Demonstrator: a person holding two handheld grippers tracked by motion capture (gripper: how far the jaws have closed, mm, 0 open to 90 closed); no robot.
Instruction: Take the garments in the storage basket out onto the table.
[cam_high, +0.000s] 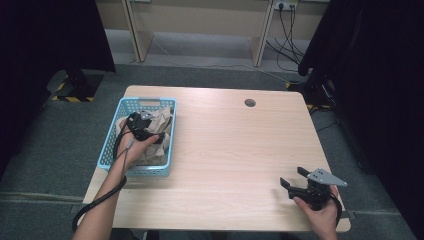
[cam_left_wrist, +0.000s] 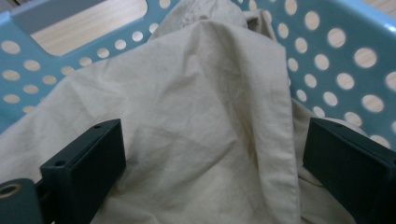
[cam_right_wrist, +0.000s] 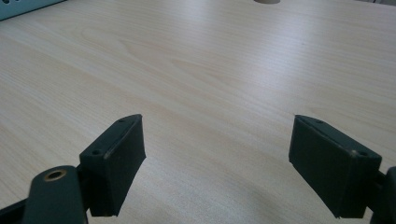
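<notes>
Beige cloth (cam_left_wrist: 201, 121) lies crumpled inside the blue perforated basket (cam_high: 111, 135), which sits at the table's (cam_high: 230, 150) left edge. Left gripper (cam_left_wrist: 212, 154) is down in the basket, jaws spread wide either side of a raised fold (not pinching it). Right gripper (cam_right_wrist: 217, 158), well apart from the basket, hovers over bare tabletop, jaws spread.
</notes>
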